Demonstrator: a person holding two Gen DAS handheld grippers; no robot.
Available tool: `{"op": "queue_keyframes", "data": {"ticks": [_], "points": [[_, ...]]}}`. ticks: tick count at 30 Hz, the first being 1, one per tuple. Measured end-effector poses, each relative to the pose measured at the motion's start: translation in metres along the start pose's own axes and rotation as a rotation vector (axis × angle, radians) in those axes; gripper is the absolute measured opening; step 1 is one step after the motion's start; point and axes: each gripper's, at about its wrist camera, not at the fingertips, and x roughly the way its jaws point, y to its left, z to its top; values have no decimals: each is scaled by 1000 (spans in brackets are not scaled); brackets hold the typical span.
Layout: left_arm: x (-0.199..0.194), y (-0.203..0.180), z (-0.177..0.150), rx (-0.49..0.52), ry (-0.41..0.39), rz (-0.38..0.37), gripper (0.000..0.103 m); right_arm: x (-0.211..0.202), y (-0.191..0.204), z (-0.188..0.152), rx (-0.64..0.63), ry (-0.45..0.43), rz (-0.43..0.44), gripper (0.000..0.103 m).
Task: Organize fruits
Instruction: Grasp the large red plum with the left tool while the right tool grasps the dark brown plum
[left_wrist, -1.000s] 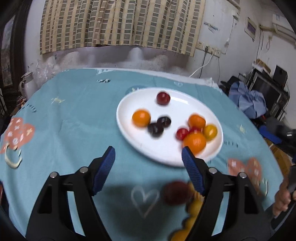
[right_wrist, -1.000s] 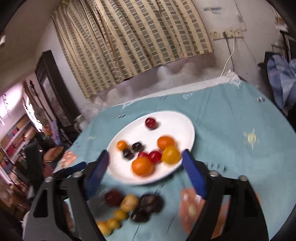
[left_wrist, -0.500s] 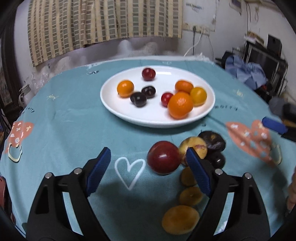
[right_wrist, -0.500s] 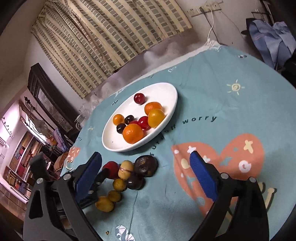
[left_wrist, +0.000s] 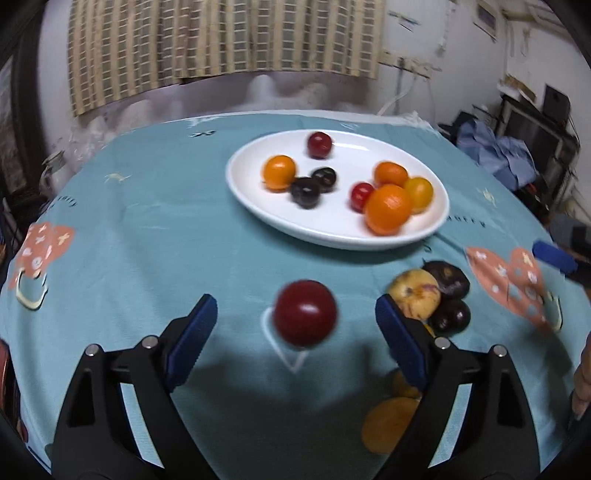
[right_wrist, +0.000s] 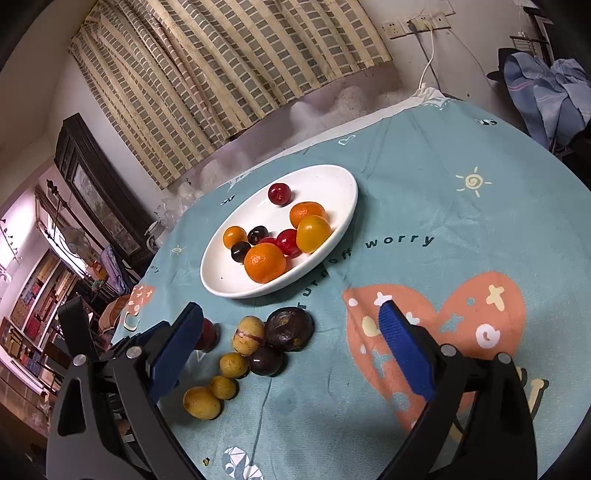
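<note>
Red plum (left_wrist: 305, 313) on the teal tablecloth (left_wrist: 147, 236), between the spread fingers of the left gripper (left_wrist: 295, 328), touching neither.

Just right of it lay loose fruit: yellow plum (left_wrist: 415, 298), dark plum (left_wrist: 447, 282), smaller ones nearer the camera. White plate (left_wrist: 332, 232) beyond held oranges, cherries and dark fruit. Right gripper (right_wrist: 291, 350) was also spread wide above the cloth, gripping nothing, with the loose fruit between its fingers.

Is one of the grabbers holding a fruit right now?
No. The left gripper is open around the dark red plum without touching it, and the right gripper is open and empty.
</note>
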Motion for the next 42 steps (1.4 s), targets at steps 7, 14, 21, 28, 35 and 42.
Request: {"op": "queue_keyframes", "data": {"ticks": [7, 14, 21, 28, 35, 42], "points": [[13, 4, -1, -26, 49, -35, 62, 3, 7, -3, -45, 4, -13, 96], [24, 15, 6, -83, 63, -47, 59, 18, 17, -12, -150, 42, -68, 95], [29, 20, 5, -106, 91, -72, 41, 50, 29, -27, -357, 130, -201, 67], [30, 18, 5, -102, 99, -69, 43, 73, 33, -22, -380, 155, -200, 65], [33, 18, 5, -102, 107, -67, 43, 96, 18, -7, -233, 229, -53, 62], [33, 18, 4, -105, 102, -70, 43, 85, 31, -12, -381, 239, -93, 43]]}}
